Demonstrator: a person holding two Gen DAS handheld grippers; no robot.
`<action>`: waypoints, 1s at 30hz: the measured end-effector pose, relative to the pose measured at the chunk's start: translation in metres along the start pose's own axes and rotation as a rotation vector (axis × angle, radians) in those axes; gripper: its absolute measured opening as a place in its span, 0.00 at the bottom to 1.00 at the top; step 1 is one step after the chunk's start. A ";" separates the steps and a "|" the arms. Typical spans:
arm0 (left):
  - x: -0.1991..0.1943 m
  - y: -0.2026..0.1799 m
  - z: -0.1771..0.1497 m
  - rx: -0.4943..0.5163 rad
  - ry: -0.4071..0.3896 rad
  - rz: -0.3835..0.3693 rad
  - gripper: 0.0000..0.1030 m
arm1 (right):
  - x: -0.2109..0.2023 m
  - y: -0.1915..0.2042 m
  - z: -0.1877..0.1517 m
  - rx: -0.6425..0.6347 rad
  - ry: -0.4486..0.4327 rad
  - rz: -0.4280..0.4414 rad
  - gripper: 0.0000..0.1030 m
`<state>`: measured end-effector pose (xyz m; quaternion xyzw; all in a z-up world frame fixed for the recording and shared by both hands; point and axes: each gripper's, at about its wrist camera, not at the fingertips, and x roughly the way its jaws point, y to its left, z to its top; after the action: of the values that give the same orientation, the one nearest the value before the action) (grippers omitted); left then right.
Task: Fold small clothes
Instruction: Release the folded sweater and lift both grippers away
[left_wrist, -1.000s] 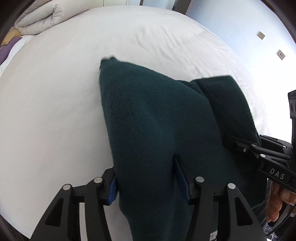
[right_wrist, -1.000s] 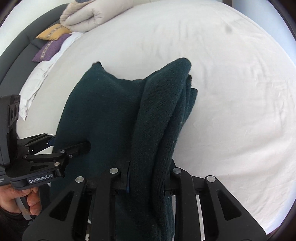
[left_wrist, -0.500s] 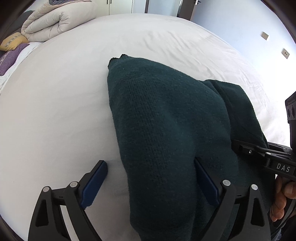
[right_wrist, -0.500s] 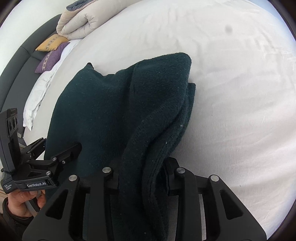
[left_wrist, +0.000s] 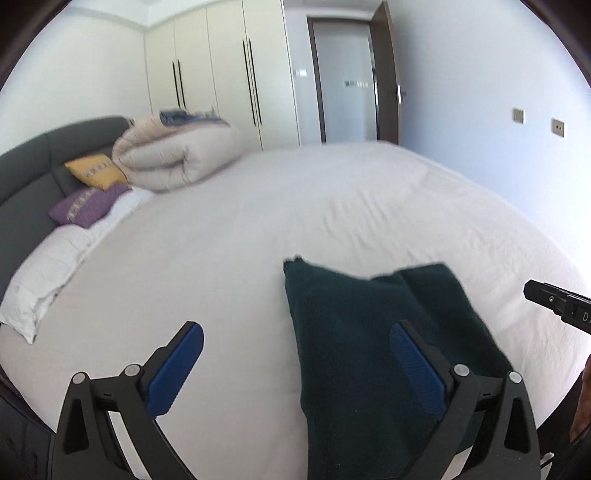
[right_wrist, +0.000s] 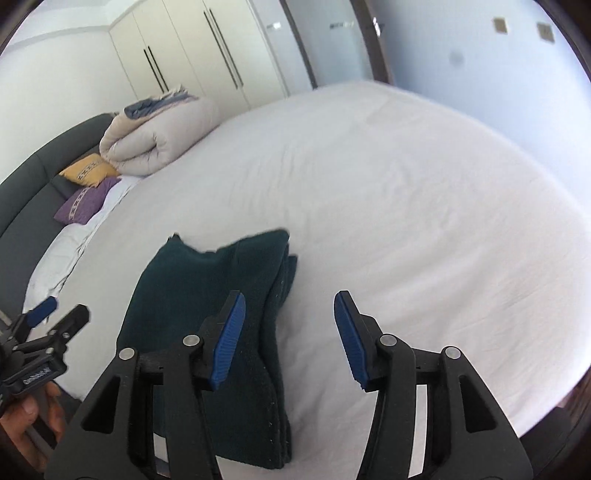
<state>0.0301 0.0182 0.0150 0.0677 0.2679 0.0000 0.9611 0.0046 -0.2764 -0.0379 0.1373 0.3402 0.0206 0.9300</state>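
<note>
A dark green knit garment (left_wrist: 373, 350) lies folded in layers on the white bed sheet (left_wrist: 295, 214), near the front edge; it also shows in the right wrist view (right_wrist: 221, 295). My left gripper (left_wrist: 295, 354) is open and empty, raised above the garment's left edge. My right gripper (right_wrist: 290, 325) is open and empty, raised above the garment's right edge. The left gripper (right_wrist: 48, 325) shows at the left of the right wrist view, and the right gripper's tip (left_wrist: 554, 302) at the right of the left wrist view.
A rolled beige duvet (left_wrist: 173, 155), a yellow cushion (left_wrist: 96, 173), a purple cushion (left_wrist: 85, 206) and a white pillow (left_wrist: 40, 277) lie by the dark headboard (left_wrist: 26, 177) at the left. Wardrobes (left_wrist: 221, 74) and a door (left_wrist: 347, 74) stand beyond the bed.
Both grippers let go of the garment, opened and drew back and up from it. The garment now lies flat on the sheet.
</note>
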 end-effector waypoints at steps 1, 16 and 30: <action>-0.008 -0.002 0.014 0.002 -0.071 0.024 1.00 | -0.019 0.003 0.003 -0.015 -0.066 -0.033 0.50; -0.119 0.044 0.083 -0.163 -0.163 0.132 1.00 | -0.232 0.049 0.027 -0.139 -0.700 0.005 1.00; -0.017 0.026 -0.007 -0.174 0.234 0.035 1.00 | -0.103 0.047 -0.046 -0.159 -0.105 -0.132 1.00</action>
<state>0.0130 0.0444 0.0209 -0.0117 0.3760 0.0478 0.9253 -0.1017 -0.2339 0.0057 0.0412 0.2966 -0.0207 0.9539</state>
